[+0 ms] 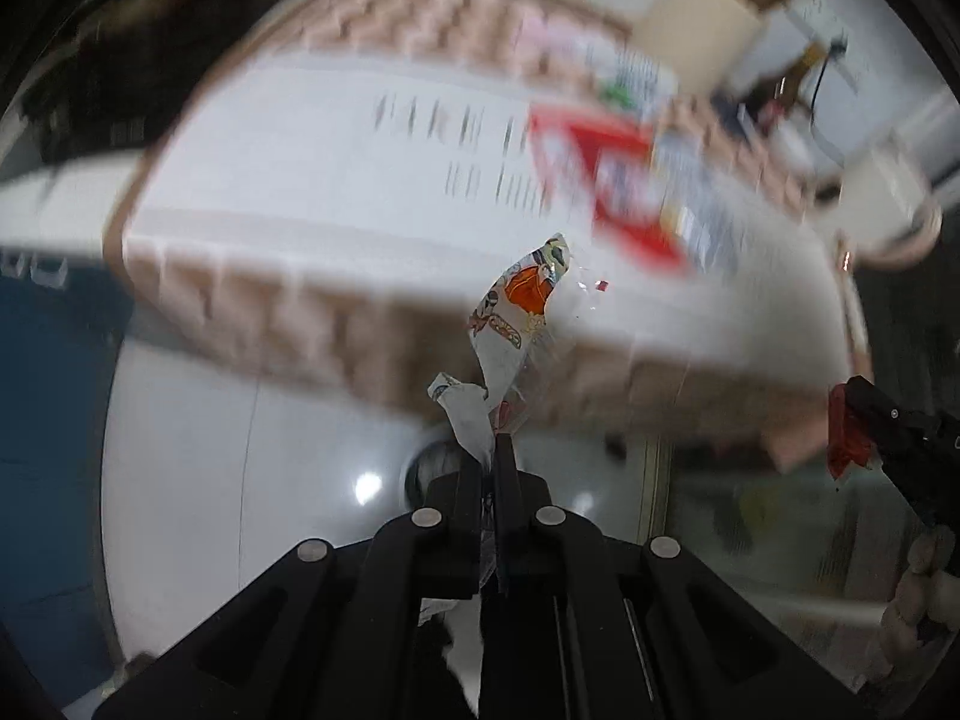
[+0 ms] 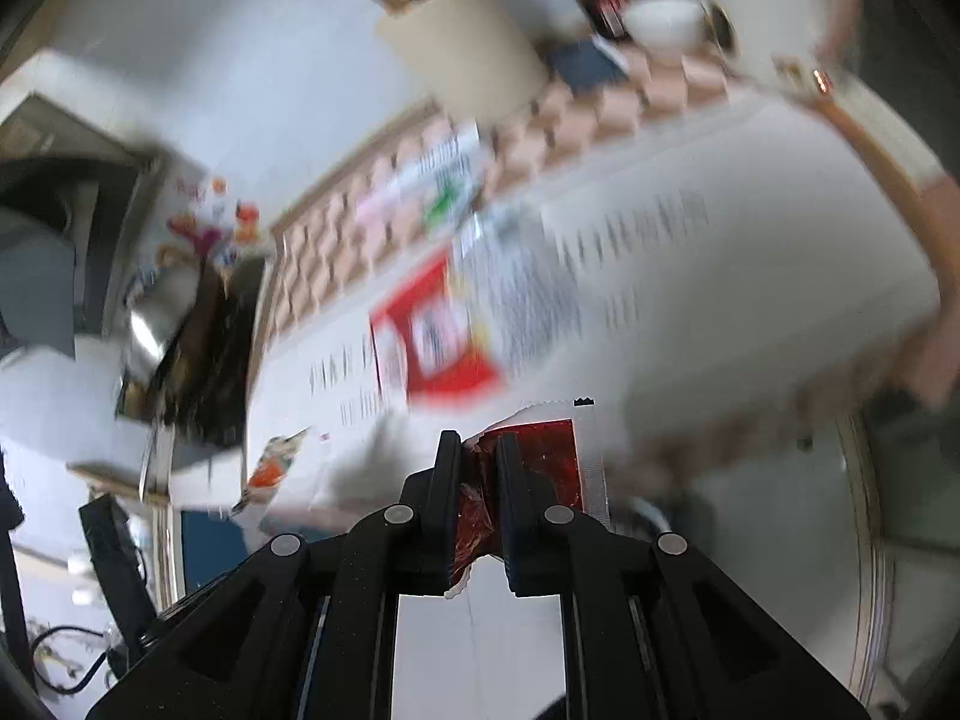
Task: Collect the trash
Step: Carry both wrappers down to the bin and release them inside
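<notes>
Here, both grippers carry trash clear of the bench (image 1: 336,180), a surface covered by a white cloth with a pink checked border. The left gripper (image 1: 495,450) has its fingers pressed almost fully together on the lower end of a printed wrapper (image 1: 522,300), a crumpled white piece with orange and clear sections; the wrapper stands up and away from the fingers, likely because only its tail is pinched. The right gripper (image 2: 480,450) has its fingers closed, with a narrow gap, on a red sachet (image 2: 540,456) with a white serrated edge; the sachet is gripped near one side, so most of it projects beyond the fingers. In the left view the right gripper appears at the far right edge with the red sachet hanging from it, so the two tools are held well apart. A red-and-white packet (image 2: 438,330) and a printed leaflet (image 2: 522,294) lie on the cloth, so in my judgement collection is not finished. Heavy blur hides finer detail.
</notes>
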The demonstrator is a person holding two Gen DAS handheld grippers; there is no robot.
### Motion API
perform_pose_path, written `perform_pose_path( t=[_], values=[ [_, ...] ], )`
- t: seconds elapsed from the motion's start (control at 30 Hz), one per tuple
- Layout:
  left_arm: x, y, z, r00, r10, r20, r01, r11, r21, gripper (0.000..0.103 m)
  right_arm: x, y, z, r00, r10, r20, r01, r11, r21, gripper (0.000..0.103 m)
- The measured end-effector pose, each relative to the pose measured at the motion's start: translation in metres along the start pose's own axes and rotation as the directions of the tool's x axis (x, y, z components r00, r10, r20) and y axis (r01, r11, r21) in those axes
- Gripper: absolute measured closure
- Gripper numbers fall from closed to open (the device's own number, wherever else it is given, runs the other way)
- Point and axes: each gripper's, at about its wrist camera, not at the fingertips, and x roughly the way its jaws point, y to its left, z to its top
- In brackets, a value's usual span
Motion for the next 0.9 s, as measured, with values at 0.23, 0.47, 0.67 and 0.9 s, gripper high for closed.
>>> perform_pose_path(
  t=[0.23, 0.47, 0.67, 0.9],
  values=[
    [0.133, 0.026, -0.07, 0.961, -0.017, -0.277, 0.004, 0.999, -0.045, 0.102, 0.072, -0.061, -0.13, 0.974, -0.073, -0.212, 0.096, 0.99, 0.1, 0.091],
    [0.325, 0.028, -0.098, 0.896, -0.043, -0.442, 0.003, 0.996, -0.09, 0.102, 0.2, -0.152, -0.21, 0.94, -0.084, -0.332, 0.149, 0.973, 0.177, 0.091],
    [0.48, 0.027, -0.114, 0.869, 0.014, -0.494, -0.034, 0.999, -0.032, 0.102, 0.334, -0.244, -0.247, 0.933, -0.062, -0.354, 0.164, 0.95, 0.266, 0.091],
    [0.553, 0.041, -0.128, 0.834, 0.038, -0.551, -0.063, 0.998, -0.026, 0.1, 0.443, -0.309, -0.279, 0.926, -0.025, -0.377, 0.156, 0.934, 0.322, 0.091]
  ],
)
